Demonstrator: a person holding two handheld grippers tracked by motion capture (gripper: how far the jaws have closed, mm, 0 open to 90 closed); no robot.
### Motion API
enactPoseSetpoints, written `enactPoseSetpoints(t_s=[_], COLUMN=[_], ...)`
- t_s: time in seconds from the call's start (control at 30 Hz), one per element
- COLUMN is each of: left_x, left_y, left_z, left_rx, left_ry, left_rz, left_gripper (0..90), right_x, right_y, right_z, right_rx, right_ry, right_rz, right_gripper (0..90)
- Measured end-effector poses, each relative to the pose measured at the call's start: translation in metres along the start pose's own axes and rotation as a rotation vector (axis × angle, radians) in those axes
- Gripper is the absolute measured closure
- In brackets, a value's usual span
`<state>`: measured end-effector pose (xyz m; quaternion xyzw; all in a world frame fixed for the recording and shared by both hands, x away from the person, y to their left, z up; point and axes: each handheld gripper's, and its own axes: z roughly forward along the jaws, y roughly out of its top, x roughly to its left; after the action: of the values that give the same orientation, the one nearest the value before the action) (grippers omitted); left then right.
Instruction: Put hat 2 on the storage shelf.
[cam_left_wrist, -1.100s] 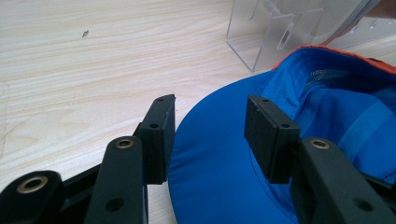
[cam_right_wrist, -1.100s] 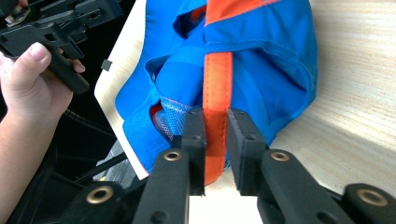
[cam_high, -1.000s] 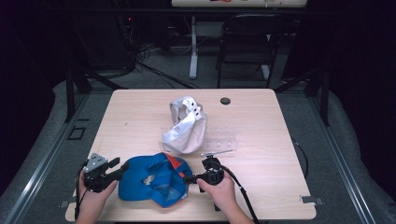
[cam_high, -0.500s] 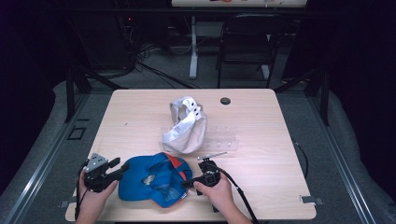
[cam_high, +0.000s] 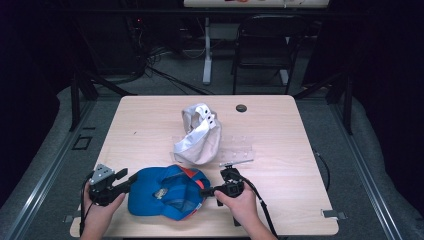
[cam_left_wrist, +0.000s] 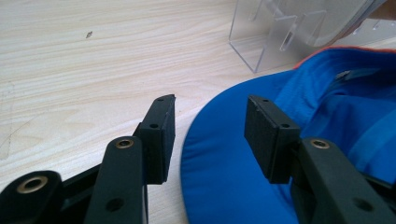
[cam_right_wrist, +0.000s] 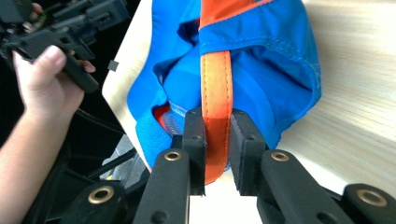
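High view, blue cap (cam_high: 165, 192) upturned at counter (cam_high: 300, 130) near edge, right claw (cam_high: 209, 190) clamping its orange strap (cam_right_wrist: 215, 93), left claw (cam_high: 131, 178) open astride brim.

A light wood-grain counter (cam_high: 150, 130) with rounded corners is seen in the middle of the high view, set on a grey floor (cam_high: 380, 165). A blue cap (cam_high: 167, 192) with orange trim is laid upside down near the lower edge of the counter, left of centre. A beige cap (cam_high: 200, 135) is rested just above it, near the centre of the counter, leaning on a clear plastic stand (cam_high: 235, 152) that is placed to its right. A small dark round object (cam_high: 241, 108) is found near the upper edge, right of centre. A faint dark speck (cam_high: 134, 133) is marked on the bare wood at the left.
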<state>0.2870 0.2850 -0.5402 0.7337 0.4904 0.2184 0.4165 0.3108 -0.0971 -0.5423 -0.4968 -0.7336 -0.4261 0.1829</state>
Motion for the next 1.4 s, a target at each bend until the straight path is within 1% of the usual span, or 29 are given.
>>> enactPoseSetpoints(t_s=[0.03,0.13,0.17,0.23,0.27,0.3,0.33,0.37,0.4,0.43,0.47,0.5,0.53,0.57,0.6,0.63,0.67,0.8,0.83,0.93,0.97,1.0,1.17,1.23,1.27,1.33,1.37,1.4], left_x=[0.0,0.0,0.0,0.0,0.0,0.0,0.0,0.001,0.001,0.001,0.001,0.001,0.001,0.001,0.0,0.0,0.0,-0.001,0.0,0.0,0.0,0.0,0.0,0.0,0.0,0.0,0.0,0.0], left_y=[0.0,0.0,0.0,0.001,0.001,0.001,0.001,0.001,0.001,0.001,0.001,0.001,0.001,0.001,0.0,0.001,0.001,0.001,0.001,0.001,0.001,0.001,0.001,0.001,0.001,0.001,0.001,0.001], left_z=[0.0,0.0,0.0,0.0,0.0,0.0,0.0,0.0,0.0,-0.001,-0.001,0.0,0.0,0.001,0.001,0.001,0.001,0.002,0.002,0.003,0.003,0.003,0.003,0.003,0.003,0.003,0.003,0.003], left_rx=[-0.001,-0.001,-0.001,-0.002,-0.004,-0.002,0.001,0.001,0.001,0.008,0.008,0.008,0.01,0.004,-0.002,0.01,0.01,0.015,0.016,0.016,0.015,0.016,0.015,0.015,0.016,0.016,0.016,0.016], left_ry=[0.001,0.001,0.002,0.002,0.002,0.002,0.002,0.002,0.001,0.004,0.005,0.005,0.005,0.006,0.007,0.004,0.004,0.003,0.002,0.001,0.001,0.001,-0.001,0.0,-0.001,-0.001,-0.001,-0.001], left_rz=[0.0,0.0,0.001,0.0,0.0,0.0,0.0,0.002,0.003,0.003,0.003,0.002,0.003,0.001,-0.001,0.003,0.003,0.006,0.005,0.004,0.004,0.005,0.003,0.002,0.002,0.002,0.002,0.002], left_gripper=[53.8,53.8,53.8,53.8,53.8,53.8,53.7,53.8,53.7,53.8,53.8,53.7,53.7,53.7,53.7,53.8,53.7,53.7,53.8,53.7,53.7,53.7,53.7,53.7,53.8,53.8,53.8,53.7], right_x=[0.0,-0.001,-0.002,-0.004,-0.004,-0.006,-0.008,-0.01,-0.011,-0.017,-0.017,-0.021,-0.021,-0.026,-0.026,-0.028,-0.028,-0.027,-0.025,-0.019,-0.014,-0.014,0.0,0.006,0.009,0.016,0.023,0.023], right_y=[0.0,0.003,0.004,0.004,0.004,0.003,0.003,0.002,0.001,-0.001,-0.001,-0.003,-0.003,-0.004,-0.004,-0.005,-0.005,0.0,0.002,0.01,0.017,0.017,0.033,0.039,0.041,0.047,0.052,0.052], right_z=[0.0,-0.015,-0.02,-0.029,-0.035,-0.041,-0.048,-0.055,-0.064,-0.08,-0.08,-0.094,-0.094,-0.106,-0.106,-0.116,-0.116,-0.132,-0.135,-0.144,-0.149,-0.149,-0.156,-0.158,-0.158,-0.16,-0.163,-0.163], right_rx=[0.0,0.003,0.001,0.0,0.0,0.004,0.012,0.003,0.008,-0.002,-0.002,-0.008,-0.008,-0.016,-0.016,-0.026,-0.026,-0.036,-0.042,-0.05,-0.061,-0.061,-0.064,-0.066,-0.067,-0.074,-0.072,-0.072], right_ry=[0.0,0.012,0.012,0.002,-0.012,-0.007,-0.015,-0.02,-0.03,-0.043,-0.043,-0.052,-0.052,-0.06,-0.06,-0.054,-0.054,-0.014,-0.008,0.034,0.059,0.059,0.119,0.139,0.148,0.164,0.173,0.173], right_rz=[0.0,0.035,0.038,0.037,0.044,0.041,0.035,0.046,0.055,0.058,0.058,0.083,0.083,0.099,0.099,0.113,0.113,0.133,0.141,0.148,0.154,0.154,0.161,0.167,0.163,0.173,0.166,0.166], right_gripper=[78.4,78.4,78.4,78.5,78.5,78.5,78.5,78.5,78.5,78.5,78.5,78.5,78.5,78.5,78.5,78.6,78.6,78.6,78.6,78.6,78.6,78.6,78.6,78.6,78.7,78.7,78.7,78.7])
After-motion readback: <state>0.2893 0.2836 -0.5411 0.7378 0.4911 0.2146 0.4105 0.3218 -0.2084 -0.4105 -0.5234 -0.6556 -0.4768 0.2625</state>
